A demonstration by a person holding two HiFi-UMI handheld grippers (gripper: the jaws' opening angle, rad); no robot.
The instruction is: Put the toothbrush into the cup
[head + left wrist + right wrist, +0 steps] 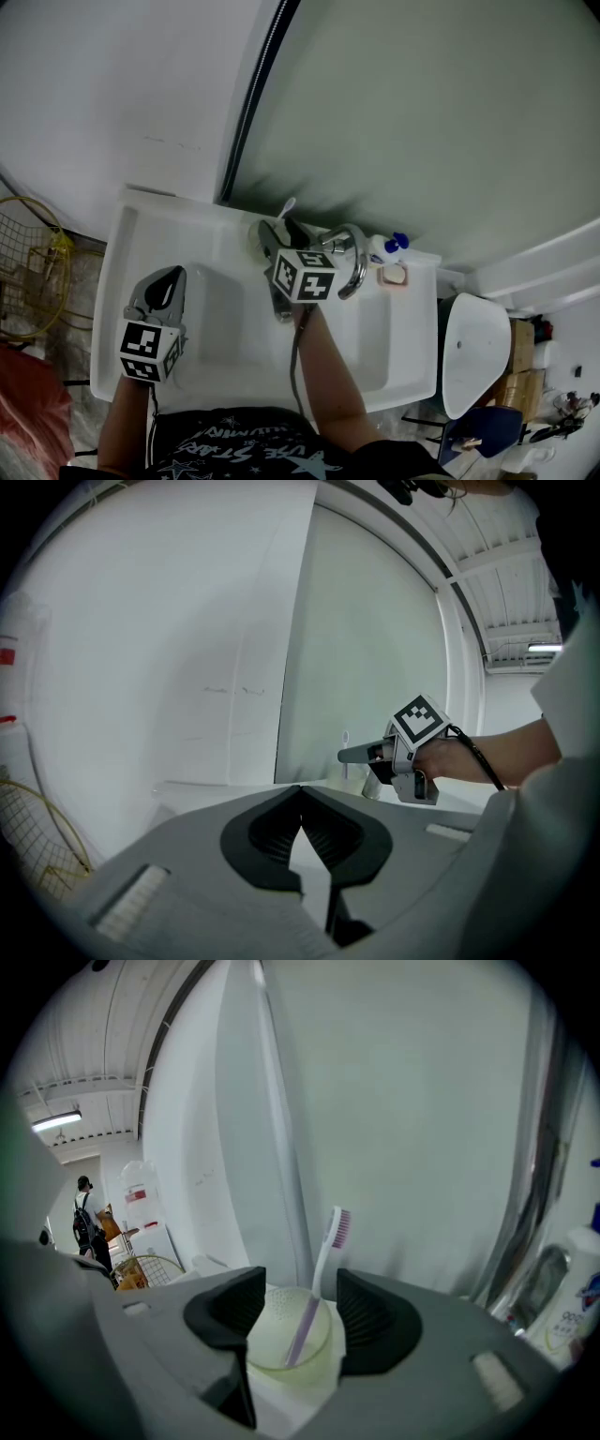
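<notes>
A pale, see-through cup [281,1340] stands on the back ledge of the white sink [117,281]. A white toothbrush with pink bristles [323,1265] leans upright inside it. In the head view only the brush's tip [289,205] shows, above my right gripper [278,246]. My right gripper [292,1312] is open, with one pad on each side of the cup and neither touching the brush. My left gripper [161,287] hovers over the sink's left side, its jaw tips together and nothing between them. In the left gripper view, my left gripper [301,791] looks across at the right gripper [361,754] and the toothbrush [345,743].
A chrome tap [351,259] stands just right of the right gripper. Beyond it are a white bottle with a blue cap [391,246] and a pink holder [392,275]. A wire basket [28,267] sits on the floor at the left. A white lid [473,352] is at the right.
</notes>
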